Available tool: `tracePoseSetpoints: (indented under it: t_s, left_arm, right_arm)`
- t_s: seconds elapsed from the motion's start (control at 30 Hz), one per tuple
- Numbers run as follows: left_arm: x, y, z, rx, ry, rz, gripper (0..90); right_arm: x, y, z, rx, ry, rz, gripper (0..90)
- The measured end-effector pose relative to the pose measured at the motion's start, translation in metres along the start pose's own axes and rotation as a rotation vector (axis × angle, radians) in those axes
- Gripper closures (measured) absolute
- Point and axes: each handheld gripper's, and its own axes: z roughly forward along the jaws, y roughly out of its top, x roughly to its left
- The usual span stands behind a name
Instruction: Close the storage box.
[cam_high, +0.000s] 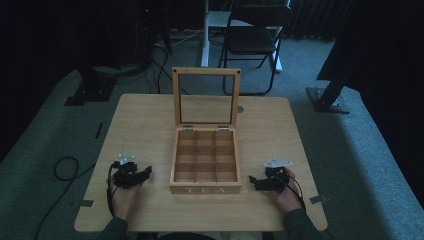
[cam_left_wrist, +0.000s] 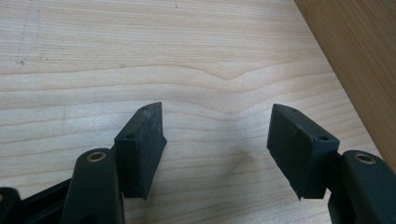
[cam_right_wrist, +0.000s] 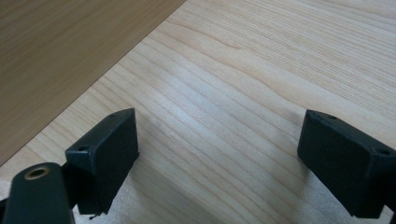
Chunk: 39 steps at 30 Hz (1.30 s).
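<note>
tea box (cam_high: 205, 167) stands lid-up, compartments empty, at the table's (cam_high: 140, 115) near-edge centre. left gripper (cam_high: 146, 173) and right gripper (cam_high: 253, 181) flank it, jaws spread, holding nothing. advise level, square approach to box sides.

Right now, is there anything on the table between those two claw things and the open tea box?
Nothing visible: bare table lies between the left gripper, the right gripper and the tea box.

Black two-jaw left gripper (cam_high: 148, 172) and right gripper (cam_high: 252, 181); grey plates; sleeves seemingly dark green.
</note>
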Motion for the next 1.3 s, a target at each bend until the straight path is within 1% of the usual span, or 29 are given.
tracePoseSetpoints:
  t_s: [0.03, 0.07, 0.37, 0.43, 0.63, 0.73, 0.8, 0.9, 1.0, 1.03, 1.17, 1.3]
  left_arm:
    - [0.0, 0.0, 0.0, 0.0, 0.0, 0.0, 36.8]
    - [-0.001, 0.0, 0.0, 0.002, 0.009, 0.013, 36.9]
    - [0.0, -0.001, -0.001, 0.005, 0.023, 0.008, 36.8]
    - [0.001, 0.0, -0.002, -0.002, 0.025, 0.006, 36.8]
    - [0.002, 0.001, -0.007, -0.012, 0.007, -0.012, 36.8]
    - [0.002, 0.002, -0.009, -0.023, 0.007, -0.016, 36.8]
    - [0.003, 0.005, -0.014, -0.036, -0.001, -0.028, 36.6]
    - [0.003, 0.009, -0.019, -0.048, -0.008, -0.027, 36.6]
    - [0.003, 0.015, -0.024, -0.055, -0.013, -0.012, 36.6]
    - [0.002, 0.016, -0.025, -0.058, -0.017, -0.015, 36.5]
    - [0.001, 0.024, -0.029, -0.068, -0.022, 0.0, 36.5]
    - [0.0, 0.034, -0.035, -0.085, -0.021, 0.024, 36.5]
  right_arm:
    - [0.0, 0.0, 0.0, 0.0, 0.0, 0.0, 12.0]
    - [0.0, 0.0, 0.0, 0.0, 0.001, 0.0, 12.0]
    - [0.0, 0.0, 0.0, 0.0, 0.0, 0.0, 12.1]
    - [0.0, 0.0, 0.0, 0.0, 0.0, 0.001, 12.1]
    - [0.0, 0.0, 0.0, 0.0, -0.001, 0.0, 12.1]
    - [0.0, 0.0, 0.0, 0.0, -0.002, 0.003, 12.1]
    - [0.0, 0.0, 0.0, 0.0, -0.002, 0.003, 12.1]
    - [0.001, 0.0, 0.0, 0.0, -0.004, 0.005, 12.1]
    - [0.001, 0.0, 0.0, 0.001, -0.005, 0.006, 12.1]
    - [0.001, 0.0, 0.0, 0.0, -0.004, 0.005, 12.7]
    - [0.001, -0.001, -0.001, -0.004, -0.002, 0.0, 13.6]
    - [0.001, -0.001, -0.001, -0.004, -0.003, 0.002, 13.7]
